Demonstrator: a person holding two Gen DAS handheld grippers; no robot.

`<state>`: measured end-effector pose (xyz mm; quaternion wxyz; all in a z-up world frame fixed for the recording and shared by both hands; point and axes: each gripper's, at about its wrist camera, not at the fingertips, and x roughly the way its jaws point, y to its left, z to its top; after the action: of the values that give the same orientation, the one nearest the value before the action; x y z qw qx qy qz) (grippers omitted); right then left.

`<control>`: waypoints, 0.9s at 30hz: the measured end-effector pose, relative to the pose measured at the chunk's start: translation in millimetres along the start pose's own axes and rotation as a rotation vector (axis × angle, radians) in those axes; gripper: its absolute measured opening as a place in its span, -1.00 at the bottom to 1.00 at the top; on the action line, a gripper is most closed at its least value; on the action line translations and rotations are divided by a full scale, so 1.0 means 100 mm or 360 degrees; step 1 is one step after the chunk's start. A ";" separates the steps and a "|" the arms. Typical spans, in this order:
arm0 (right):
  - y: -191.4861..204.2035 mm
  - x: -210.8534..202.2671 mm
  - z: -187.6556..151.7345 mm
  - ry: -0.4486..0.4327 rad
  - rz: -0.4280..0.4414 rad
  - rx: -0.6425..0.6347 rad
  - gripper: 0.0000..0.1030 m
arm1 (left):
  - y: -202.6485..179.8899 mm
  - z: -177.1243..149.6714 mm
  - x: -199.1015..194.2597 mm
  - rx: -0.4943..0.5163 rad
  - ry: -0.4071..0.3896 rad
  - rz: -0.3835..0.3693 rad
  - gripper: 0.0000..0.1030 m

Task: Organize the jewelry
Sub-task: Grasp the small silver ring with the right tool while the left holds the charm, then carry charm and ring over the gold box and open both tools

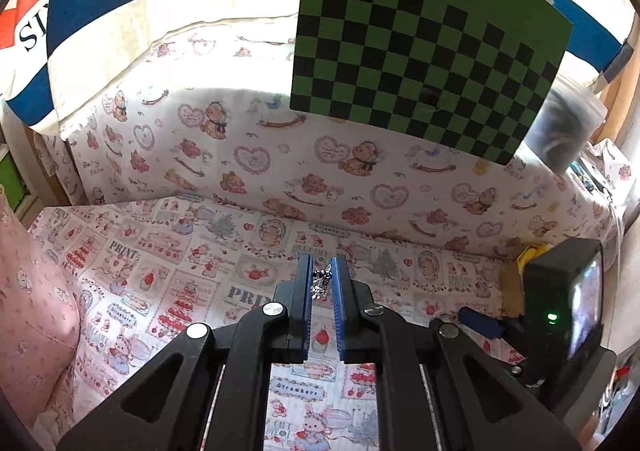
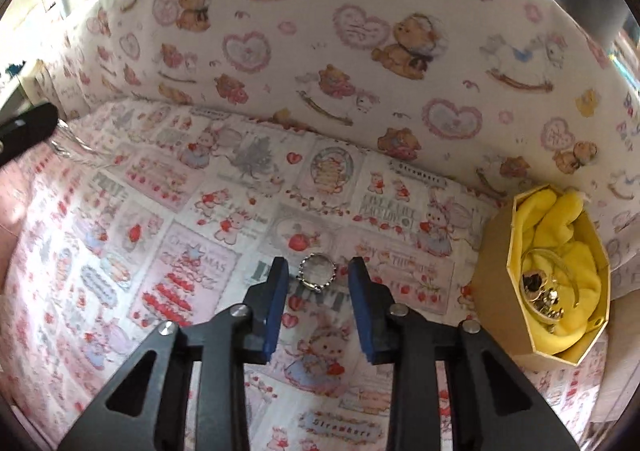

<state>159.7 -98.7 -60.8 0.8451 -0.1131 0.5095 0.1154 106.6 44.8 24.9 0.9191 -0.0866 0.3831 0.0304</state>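
Observation:
My left gripper [image 1: 322, 271] is shut on a sparkly silver jewelry piece [image 1: 321, 280], held above the patterned cloth [image 1: 192, 251]. My right gripper [image 2: 318, 271] is open, its blue pads on either side of a silver beaded ring [image 2: 317, 271] that lies on the cloth [image 2: 160, 211]. A tan octagonal jewelry box [image 2: 508, 275] with yellow lining stands at the right and holds several gold and silver pieces [image 2: 544, 295]. The box's yellow lining shows in the left wrist view [image 1: 530, 254], mostly hidden behind the right gripper's camera body.
A padded wall with teddy-bear print [image 1: 320, 155] rises behind the cloth. A green and black checkerboard card [image 1: 424, 51] leans above it. A pink cushion [image 1: 32, 311] lies at the left. The left gripper's tip [image 2: 24, 131] shows at the right wrist view's left edge.

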 end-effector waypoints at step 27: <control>-0.55 -0.70 -0.77 -0.0446 0.0014 0.0146 -0.63 | -0.45 -0.08 -0.46 0.0190 -0.0260 -0.0021 -0.83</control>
<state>80.3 -180.4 -29.3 0.9118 -0.0548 0.3917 0.1103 73.9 0.0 58.2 0.9510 -0.0313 0.3074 0.0084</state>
